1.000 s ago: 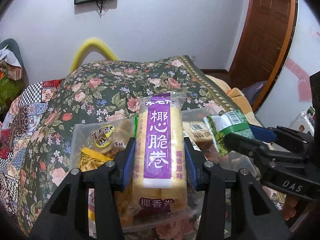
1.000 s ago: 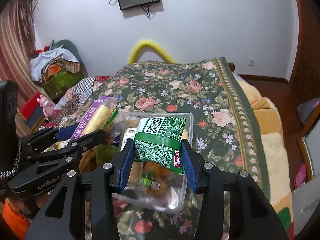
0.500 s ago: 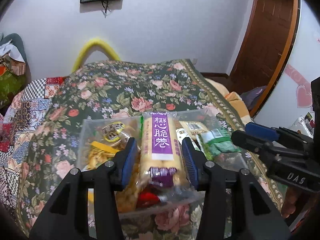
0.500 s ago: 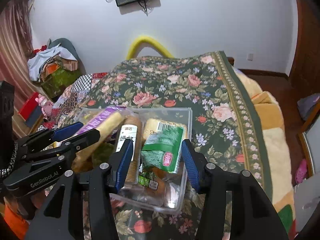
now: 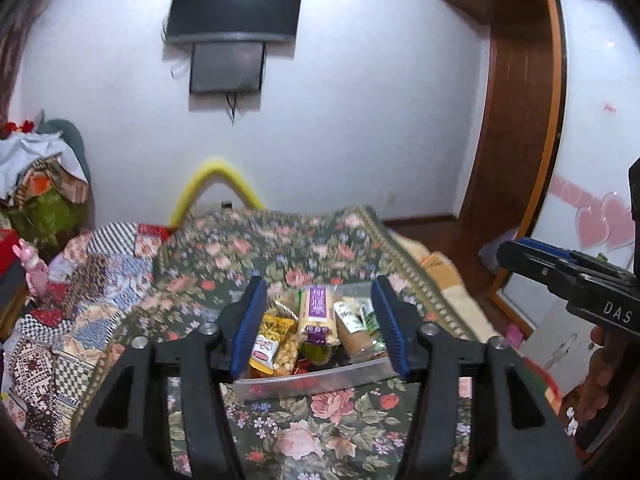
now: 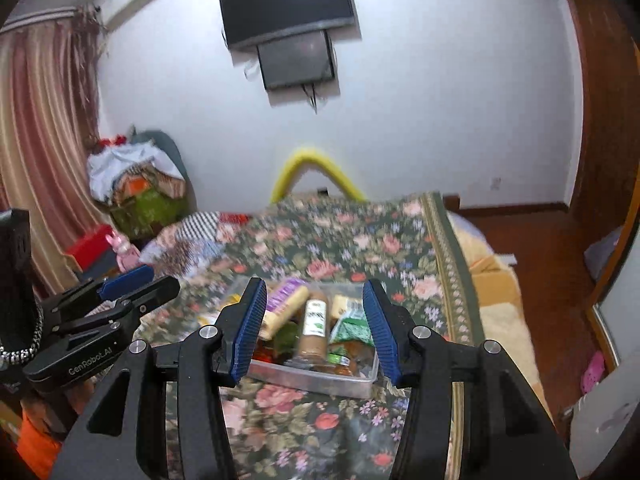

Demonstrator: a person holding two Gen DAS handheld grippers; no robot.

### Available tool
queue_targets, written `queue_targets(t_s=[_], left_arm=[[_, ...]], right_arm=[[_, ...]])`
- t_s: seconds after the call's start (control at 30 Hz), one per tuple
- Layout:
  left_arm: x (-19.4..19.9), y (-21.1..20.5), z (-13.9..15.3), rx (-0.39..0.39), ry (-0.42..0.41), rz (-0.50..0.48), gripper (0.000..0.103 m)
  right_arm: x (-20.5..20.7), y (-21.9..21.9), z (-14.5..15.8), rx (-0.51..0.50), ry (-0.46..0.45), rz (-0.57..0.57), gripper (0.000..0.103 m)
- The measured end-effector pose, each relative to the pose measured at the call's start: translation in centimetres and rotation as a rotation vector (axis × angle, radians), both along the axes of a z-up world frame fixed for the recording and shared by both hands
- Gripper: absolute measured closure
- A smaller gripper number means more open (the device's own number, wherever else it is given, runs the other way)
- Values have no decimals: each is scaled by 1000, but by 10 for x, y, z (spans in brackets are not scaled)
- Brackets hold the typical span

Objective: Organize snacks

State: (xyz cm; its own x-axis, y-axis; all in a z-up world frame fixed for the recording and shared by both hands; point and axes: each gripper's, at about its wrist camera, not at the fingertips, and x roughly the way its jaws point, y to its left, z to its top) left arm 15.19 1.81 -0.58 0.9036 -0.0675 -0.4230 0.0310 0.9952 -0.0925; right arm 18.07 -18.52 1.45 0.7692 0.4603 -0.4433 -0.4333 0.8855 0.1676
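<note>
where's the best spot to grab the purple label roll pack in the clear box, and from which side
Probably its upper end, from above. The purple label roll pack lies lengthwise in the clear box, its far end propped higher than its neighbours, with the popcorn bag and brown bottle close on either flank. Fingers across its narrow width fit best there.

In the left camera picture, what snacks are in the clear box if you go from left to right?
Yellow popcorn bag → purple-label roll pack → brown tube with white label → green packet, all lying in the clear box.
</note>
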Motion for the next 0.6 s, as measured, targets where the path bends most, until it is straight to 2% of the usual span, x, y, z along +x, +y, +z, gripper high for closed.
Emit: queue_targets(t_s=[0.17, 0.3, 0.37, 0.53, 0.6], left_arm=[[-46, -5, 24, 10, -90, 8, 32], [-71, -12, 31, 43, -136, 18, 19], [-78, -13, 31, 48, -149, 28, 5], [-88, -15, 30, 56, -155, 36, 1], [-89, -14, 30, 55, -153, 33, 1]], right_arm=[[-42, -7, 20, 21, -78, -5, 52], [-66, -6, 25, 11, -122, -7, 35], [-72, -5, 25, 8, -135, -15, 26], [-80, -3, 24, -10, -165, -49, 5], [-83, -2, 24, -18, -181, -62, 0]])
